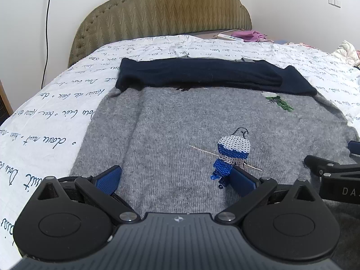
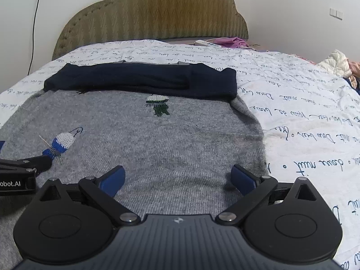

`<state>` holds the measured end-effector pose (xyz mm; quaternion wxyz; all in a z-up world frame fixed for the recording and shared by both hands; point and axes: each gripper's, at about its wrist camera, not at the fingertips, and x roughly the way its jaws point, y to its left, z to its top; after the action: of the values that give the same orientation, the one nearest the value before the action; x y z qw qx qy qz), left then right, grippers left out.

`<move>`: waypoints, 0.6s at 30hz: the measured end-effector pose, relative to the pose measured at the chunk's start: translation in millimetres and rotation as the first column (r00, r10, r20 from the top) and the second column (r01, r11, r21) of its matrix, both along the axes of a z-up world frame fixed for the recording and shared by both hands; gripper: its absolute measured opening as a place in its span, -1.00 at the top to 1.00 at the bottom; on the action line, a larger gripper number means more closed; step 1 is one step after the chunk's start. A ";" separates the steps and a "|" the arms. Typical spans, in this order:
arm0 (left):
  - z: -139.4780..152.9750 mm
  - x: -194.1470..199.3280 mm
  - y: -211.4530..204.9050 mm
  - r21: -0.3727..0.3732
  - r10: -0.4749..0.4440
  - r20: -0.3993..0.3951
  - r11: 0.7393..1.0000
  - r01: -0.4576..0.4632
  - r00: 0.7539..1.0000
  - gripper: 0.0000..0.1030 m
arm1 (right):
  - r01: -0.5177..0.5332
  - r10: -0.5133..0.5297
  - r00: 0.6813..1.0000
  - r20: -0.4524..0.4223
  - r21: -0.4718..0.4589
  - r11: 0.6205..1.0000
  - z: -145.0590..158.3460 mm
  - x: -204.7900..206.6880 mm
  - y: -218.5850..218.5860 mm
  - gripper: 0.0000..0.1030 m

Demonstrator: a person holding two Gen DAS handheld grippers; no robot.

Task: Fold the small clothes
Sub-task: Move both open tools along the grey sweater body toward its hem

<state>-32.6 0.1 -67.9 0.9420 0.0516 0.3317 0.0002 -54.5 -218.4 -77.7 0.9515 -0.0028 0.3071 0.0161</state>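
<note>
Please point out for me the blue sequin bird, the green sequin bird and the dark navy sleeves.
blue sequin bird [image 1: 232,149], left wrist view, its white and blue body.
green sequin bird [image 2: 158,105], right wrist view, its middle.
dark navy sleeves [image 2: 139,78], right wrist view, the folded band's centre.

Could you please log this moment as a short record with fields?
surface: bed with a white script-print cover
garment: grey sweater lying flat
sleeves: dark navy sleeves folded across its far end
decoration: blue sequin bird, green sequin bird
left gripper: open over the near edge, holding nothing
right gripper: open over the near edge, holding nothing
</note>
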 end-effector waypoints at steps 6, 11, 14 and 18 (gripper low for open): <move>2.3 -3.1 2.0 -0.006 0.002 -0.010 1.000 -0.002 1.000 -1.00 | 0.005 -0.004 1.000 -0.016 0.066 0.998 3.0 -5.7 -11.3 -1.00; 6.4 -11.7 3.5 -0.006 0.003 -0.023 1.000 -0.003 1.000 -1.00 | -0.016 0.018 1.000 -0.021 0.072 0.997 6.7 -13.8 -12.0 -1.00; 8.9 -18.9 3.4 0.003 -0.003 -0.025 1.000 0.003 1.000 -1.00 | -0.035 0.037 0.999 -0.019 0.073 0.997 8.9 -20.7 -10.3 -1.00; 12.6 -30.4 4.1 0.017 -0.012 -0.024 1.000 0.013 1.000 -0.99 | -0.054 0.055 0.998 -0.016 0.072 0.996 12.8 -31.5 -9.8 -1.00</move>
<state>-63.0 4.2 -55.3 0.9374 0.0618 0.3428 -0.0035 -86.0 -228.3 -65.0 0.9473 0.0232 0.3149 0.0532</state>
